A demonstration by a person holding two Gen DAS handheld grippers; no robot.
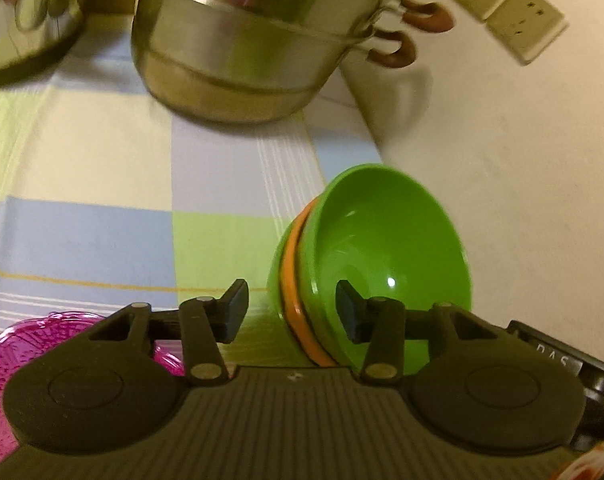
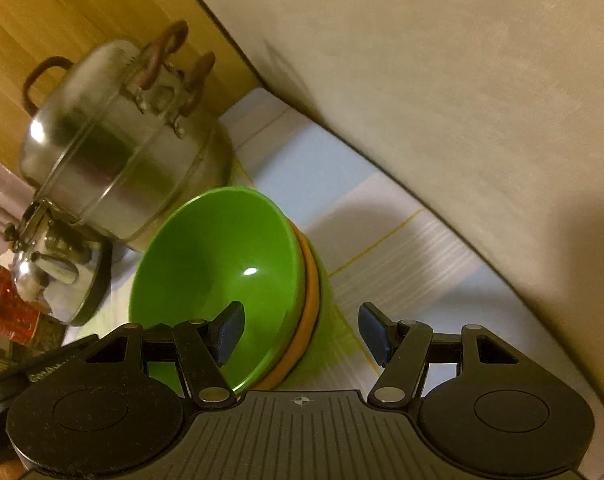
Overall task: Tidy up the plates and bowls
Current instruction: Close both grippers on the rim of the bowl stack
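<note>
Bowls: we see a nested stack (image 1: 366, 264), a glossy green bowl (image 2: 218, 264) on top, an orange rim (image 2: 308, 320) showing under it and another green one at the bottom; smooth plastic, round, deep, with a bright glint inside.
Where the stack sits: on the tablecloth near its edge along the wall, in front of the steamer pot.
Left gripper (image 1: 292, 312): we find its matte black jaws apart, one pad inside the top bowl and one outside the stack, the rims between them; we see no pad pressing.
Right gripper (image 2: 300, 332): jaws wide apart, astride the opposite side of the stack's rims, pads clear of the plastic as far as we can tell.
Steamer pot (image 1: 238, 52): brushed steel, two tiers, rounded, with curved brown handles (image 1: 422, 14); it stands at the far end of the cloth.
Kettle (image 2: 58, 276): polished steel with a dark base, just beside the pot.
Pink dish (image 1: 6, 364): translucent, ribbed, at the near edge of the cloth, partly hidden by the left gripper.
Tablecloth (image 1: 102, 160): woven cotton, checked in pale blue, lime and cream with thin yellow lines.
Wall (image 2: 442, 80): plain matte off-white, carrying two beige sockets (image 1: 506, 16).
Panel (image 2: 82, 12): yellow wood grain behind the pot.
</note>
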